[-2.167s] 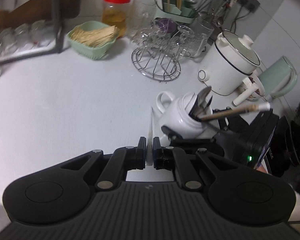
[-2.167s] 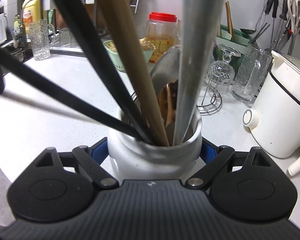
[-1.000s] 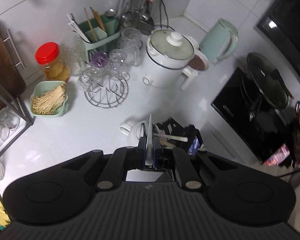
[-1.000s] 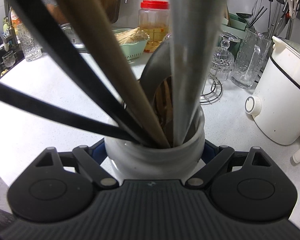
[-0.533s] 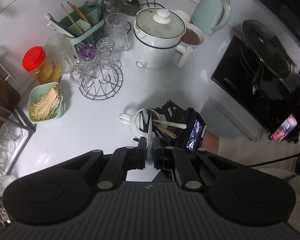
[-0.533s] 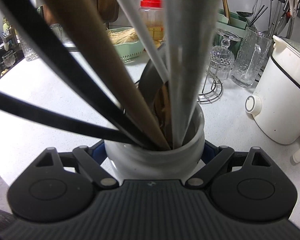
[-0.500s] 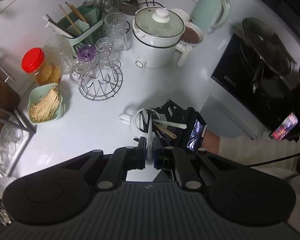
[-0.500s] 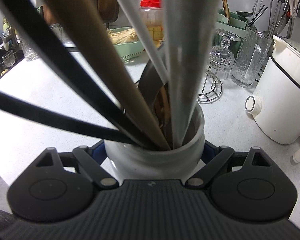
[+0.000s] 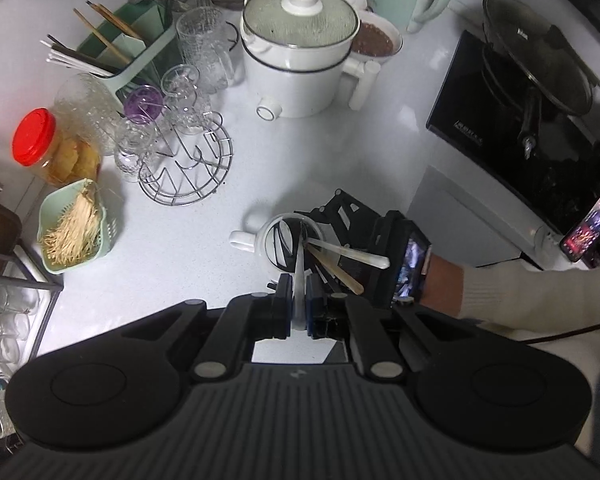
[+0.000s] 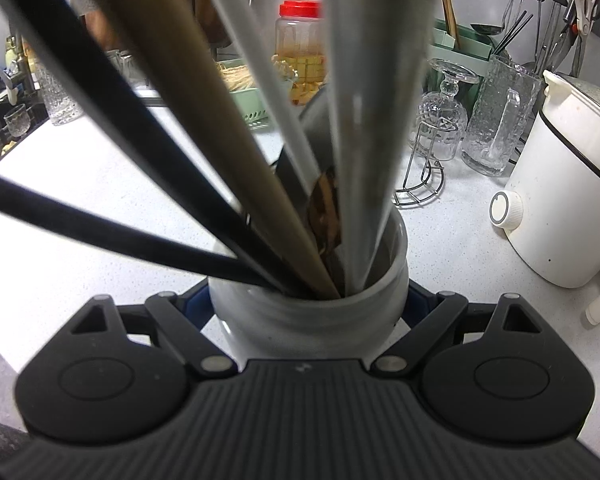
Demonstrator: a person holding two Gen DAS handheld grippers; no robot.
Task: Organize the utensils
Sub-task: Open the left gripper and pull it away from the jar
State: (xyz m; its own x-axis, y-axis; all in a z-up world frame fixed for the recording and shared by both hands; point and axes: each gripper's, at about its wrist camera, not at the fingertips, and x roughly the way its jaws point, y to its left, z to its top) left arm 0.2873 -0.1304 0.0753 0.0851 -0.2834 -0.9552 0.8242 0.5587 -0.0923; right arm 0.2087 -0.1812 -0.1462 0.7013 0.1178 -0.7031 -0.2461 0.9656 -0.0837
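Observation:
A white mug (image 9: 260,242) stands on the pale counter and holds black chopsticks, a wooden handle (image 9: 338,274) and a wide pale handle (image 9: 350,254). My right gripper (image 10: 308,300) is shut on the mug, one finger on each side of its body (image 10: 300,320). From above, my left gripper (image 9: 298,280) points steeply down, shut on a thin white stick (image 9: 299,268). The stick's lower end reaches into the mug's mouth. The right wrist view shows it as a pale rod (image 10: 256,72) slanting in among the other handles.
A white electric pot (image 9: 300,48) and a wire rack of glasses (image 9: 184,164) stand behind the mug. A green basket of sticks (image 9: 72,228), a red-lidded jar (image 9: 36,140) and a green utensil holder (image 9: 124,48) are left. A black cooktop (image 9: 480,120) lies right.
My left gripper swung from beside the mug to above it and came lower, carrying the white stick into the mug's mouth. The right gripper kept still on the mug.

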